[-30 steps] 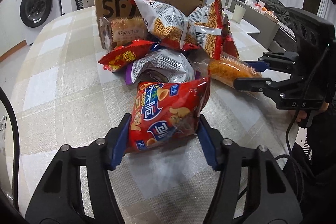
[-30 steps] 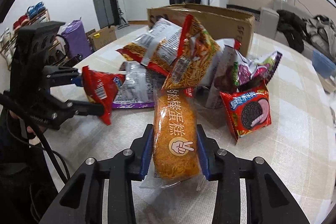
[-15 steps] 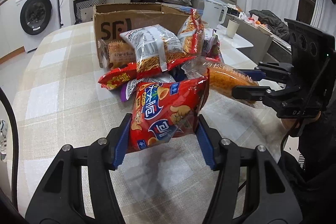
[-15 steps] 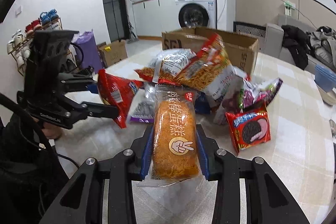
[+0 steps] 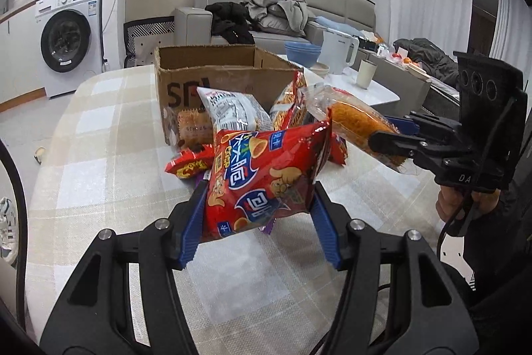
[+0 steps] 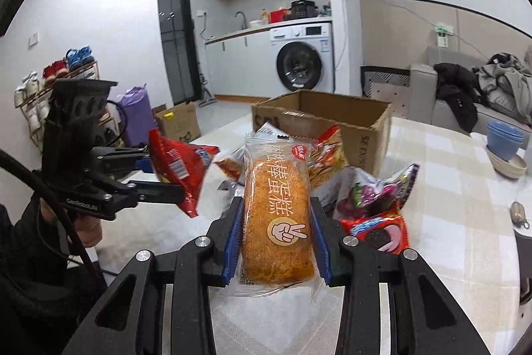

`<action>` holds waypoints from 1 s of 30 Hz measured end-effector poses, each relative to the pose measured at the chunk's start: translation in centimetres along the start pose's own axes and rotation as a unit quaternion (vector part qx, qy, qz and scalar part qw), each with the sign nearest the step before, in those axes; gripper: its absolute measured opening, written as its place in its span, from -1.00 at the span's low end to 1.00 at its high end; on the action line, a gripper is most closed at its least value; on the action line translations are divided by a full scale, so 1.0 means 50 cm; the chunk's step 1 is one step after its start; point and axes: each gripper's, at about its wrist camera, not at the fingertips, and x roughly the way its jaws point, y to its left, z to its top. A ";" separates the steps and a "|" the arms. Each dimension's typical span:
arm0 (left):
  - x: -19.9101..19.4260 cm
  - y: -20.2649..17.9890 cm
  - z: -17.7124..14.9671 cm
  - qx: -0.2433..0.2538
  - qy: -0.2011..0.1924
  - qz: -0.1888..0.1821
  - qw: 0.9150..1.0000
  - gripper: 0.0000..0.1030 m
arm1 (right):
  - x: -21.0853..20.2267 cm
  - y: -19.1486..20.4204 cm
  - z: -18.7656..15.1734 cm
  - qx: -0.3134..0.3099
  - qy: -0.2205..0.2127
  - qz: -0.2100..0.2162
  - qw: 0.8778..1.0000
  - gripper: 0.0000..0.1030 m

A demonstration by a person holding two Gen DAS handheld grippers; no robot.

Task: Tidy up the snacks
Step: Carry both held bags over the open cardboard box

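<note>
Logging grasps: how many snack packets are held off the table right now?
2. The red crisp bag in the left gripper; the orange clear-wrapped cake roll in the right gripper.

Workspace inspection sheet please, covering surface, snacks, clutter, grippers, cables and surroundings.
Surface: checked tablecloth.
Job's things: open cardboard box; snack pile in front of it.
Clutter: stacked blue bowls, small keyring-like item.
Grippers: left gripper shut on red chip bag; right gripper shut on wrapped floss cake.
Cables: black cable beside the left gripper.
Surroundings: washing machine, sofa with clothes, shoe rack.
</note>
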 end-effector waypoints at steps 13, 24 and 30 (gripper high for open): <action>-0.034 0.026 0.039 -0.021 -0.031 0.050 0.998 0.09 | -0.006 -0.033 0.022 0.056 -0.034 -0.047 0.997 -0.27; -0.040 0.050 0.095 -0.030 -0.049 0.065 0.996 0.09 | 0.003 -0.053 0.054 0.077 -0.051 -0.072 0.993 -0.27; -0.025 0.062 0.131 -0.035 -0.051 0.067 0.996 0.09 | 0.014 -0.071 0.071 0.087 -0.056 -0.086 0.991 -0.27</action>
